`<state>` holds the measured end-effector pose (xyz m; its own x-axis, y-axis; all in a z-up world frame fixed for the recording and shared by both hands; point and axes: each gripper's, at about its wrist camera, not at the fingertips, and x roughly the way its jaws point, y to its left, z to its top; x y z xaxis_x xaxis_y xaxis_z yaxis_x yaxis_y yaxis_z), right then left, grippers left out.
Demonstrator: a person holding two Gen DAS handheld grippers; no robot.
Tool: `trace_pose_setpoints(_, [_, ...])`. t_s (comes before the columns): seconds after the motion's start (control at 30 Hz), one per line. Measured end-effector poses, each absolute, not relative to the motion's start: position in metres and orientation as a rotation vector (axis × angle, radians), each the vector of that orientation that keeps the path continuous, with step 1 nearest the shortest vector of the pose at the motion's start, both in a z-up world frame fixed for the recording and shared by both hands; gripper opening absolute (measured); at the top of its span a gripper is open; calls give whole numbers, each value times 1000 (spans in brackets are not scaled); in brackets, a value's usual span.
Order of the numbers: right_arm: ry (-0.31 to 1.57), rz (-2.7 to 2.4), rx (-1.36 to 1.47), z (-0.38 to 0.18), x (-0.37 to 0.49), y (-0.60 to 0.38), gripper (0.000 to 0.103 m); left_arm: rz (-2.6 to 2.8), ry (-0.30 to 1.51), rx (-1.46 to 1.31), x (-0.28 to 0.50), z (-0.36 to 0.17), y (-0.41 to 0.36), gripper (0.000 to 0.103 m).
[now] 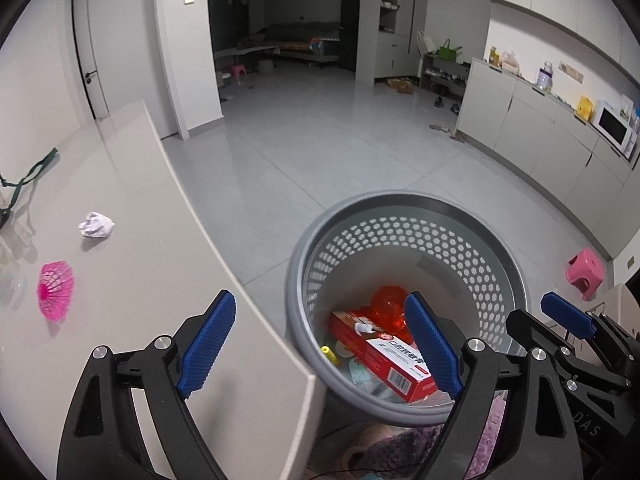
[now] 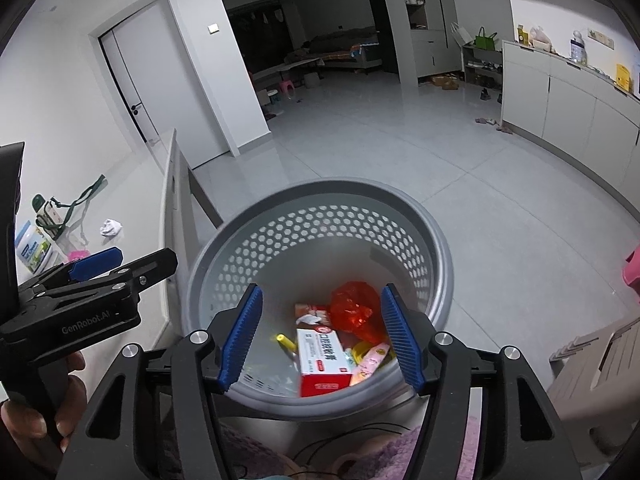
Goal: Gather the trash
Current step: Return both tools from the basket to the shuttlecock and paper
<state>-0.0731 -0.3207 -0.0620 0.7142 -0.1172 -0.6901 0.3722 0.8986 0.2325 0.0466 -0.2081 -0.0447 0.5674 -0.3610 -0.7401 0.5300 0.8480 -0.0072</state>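
A pale tiled floor [image 1: 320,152] runs away in front of me, with a beige table [image 1: 132,264] along my left side. Just beside the table's near corner stands my grey perforated trash basket [image 1: 500,280], right below and ahead of both my tools. Inside it lie a red-and-white carton [image 2: 320,364], a crumpled red plastic bag [image 2: 356,308], a small yellow piece [image 2: 286,341] and a pink wrapper [image 2: 370,362]. My right gripper [image 2: 320,344] hangs over the basket's mouth, jaws spread wide, nothing between them. My left gripper [image 1: 320,344] hovers over the table corner and the basket's rim, likewise released and empty. On the table, ahead and to the left of my left gripper, a crumpled white paper ball [image 1: 96,225] and a pink ribbed cup [image 1: 55,290] lie apart from each other. A pink stool [image 1: 586,272] stands off to my right.
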Motion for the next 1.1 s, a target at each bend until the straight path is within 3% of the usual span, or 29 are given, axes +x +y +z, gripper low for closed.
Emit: trace_pose_setpoints(1.1, [635, 125, 190, 3, 21, -181, 62, -92, 662, 130, 72, 22, -13, 89])
